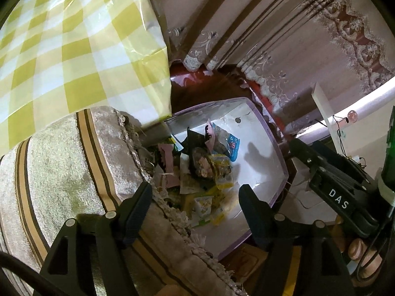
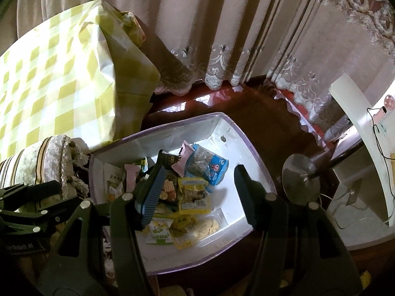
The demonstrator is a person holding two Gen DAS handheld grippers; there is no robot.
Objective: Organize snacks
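The snack packets (image 2: 182,192) lie heaped in a white bin (image 2: 237,133) on the floor, below and ahead of both tools. The left hand-held gripper (image 1: 195,209) and right hand-held gripper (image 2: 197,192) hover above it, jaws apart, holding nothing.

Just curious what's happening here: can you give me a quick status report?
Both hand-held grippers, left and right, open, empty. Snack packets piled in white, lilac-rimmed plastic bin below. Striped velvet cushion crowds bin's edge.
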